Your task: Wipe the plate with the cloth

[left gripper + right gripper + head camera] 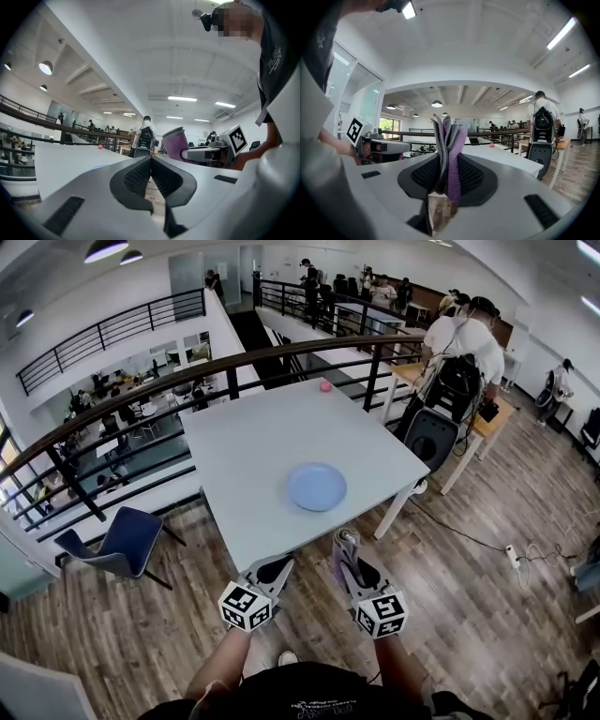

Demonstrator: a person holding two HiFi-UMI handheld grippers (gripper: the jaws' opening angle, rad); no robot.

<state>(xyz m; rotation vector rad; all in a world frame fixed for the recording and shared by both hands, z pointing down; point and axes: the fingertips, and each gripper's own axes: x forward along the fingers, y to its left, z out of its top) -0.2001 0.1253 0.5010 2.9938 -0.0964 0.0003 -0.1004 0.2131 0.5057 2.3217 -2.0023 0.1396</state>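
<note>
A light blue plate [316, 487] lies on the white table [244, 442], toward its near right part. Both grippers hang below the table's near edge, over the wooden floor. My right gripper [349, 557] is shut on a folded purple and grey cloth [344, 546], which stands up between the pads [449, 154]. The same cloth [176, 142] shows in the left gripper view, off to the right. My left gripper [275, 569] is shut with nothing between its jaws [151, 177]. The plate is out of sight in both gripper views.
A small pink ball [325, 386] rests near the table's far edge. A blue chair [120, 542] stands left of the table, by a black railing [187, 381]. A person with a backpack [457, 362] stands at a wooden desk to the right. A power strip [513, 556] lies on the floor.
</note>
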